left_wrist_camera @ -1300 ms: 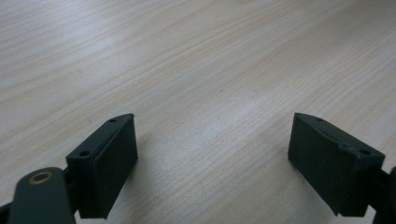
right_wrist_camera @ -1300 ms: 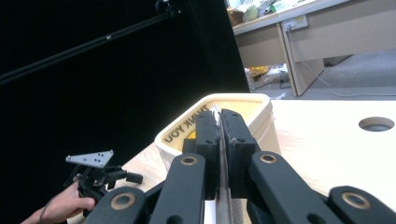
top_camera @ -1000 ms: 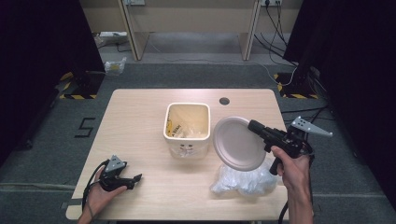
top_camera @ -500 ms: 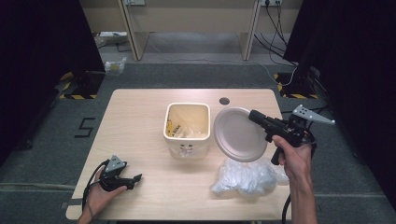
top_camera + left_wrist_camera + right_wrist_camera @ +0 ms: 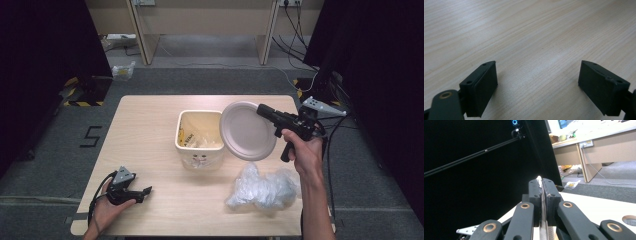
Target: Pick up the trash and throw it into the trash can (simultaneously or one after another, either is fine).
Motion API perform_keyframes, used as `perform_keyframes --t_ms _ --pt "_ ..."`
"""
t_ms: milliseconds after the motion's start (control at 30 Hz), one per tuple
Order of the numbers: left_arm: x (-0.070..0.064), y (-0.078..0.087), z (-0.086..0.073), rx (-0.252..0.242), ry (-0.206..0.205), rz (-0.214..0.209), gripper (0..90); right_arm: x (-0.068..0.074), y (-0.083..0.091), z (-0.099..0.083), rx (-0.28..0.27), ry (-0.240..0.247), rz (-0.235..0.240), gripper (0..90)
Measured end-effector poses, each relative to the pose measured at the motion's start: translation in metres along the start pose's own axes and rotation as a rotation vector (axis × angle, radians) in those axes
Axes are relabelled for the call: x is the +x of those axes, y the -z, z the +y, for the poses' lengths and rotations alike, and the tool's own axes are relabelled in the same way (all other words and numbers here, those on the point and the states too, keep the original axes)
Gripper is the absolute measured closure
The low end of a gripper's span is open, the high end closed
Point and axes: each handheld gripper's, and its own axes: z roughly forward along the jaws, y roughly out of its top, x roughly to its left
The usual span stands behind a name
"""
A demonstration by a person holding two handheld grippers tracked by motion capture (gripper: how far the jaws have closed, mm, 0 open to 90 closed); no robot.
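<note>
Edgewise, a thin round white plate (image 5: 247, 131) is clamped at its rim by the right gripper (image 5: 263, 111), tilted just beside the square cream bin (image 5: 199, 137). A crinkled clear bag (image 5: 262, 187) lies nearer. The left gripper (image 5: 144, 190) is spread wide over bare pale wood table (image 5: 150, 115).

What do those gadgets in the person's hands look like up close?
Each is a black pistol-style handheld tool. The left gripper has two flat black rectangular jaw pads with small screw holes; the right gripper shows brass-coloured pivot pins on black links. Both carry a grey three-cornered plate and trail a black cable. Forearms are unsleeved.
</note>
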Motion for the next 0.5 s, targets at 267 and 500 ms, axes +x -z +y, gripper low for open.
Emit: perform_keyframes --t_ms 267,500 --pt "0.0 0.0 0.0 0.0 0.0 0.0 14.6 -0.004 -0.022 0.009 0.001 -0.013 0.023 86.7" --pt "0.0 0.0 0.0 0.002 0.0 -0.001 14.6 -0.004 -0.051 0.014 0.004 -0.023 0.046 86.7"
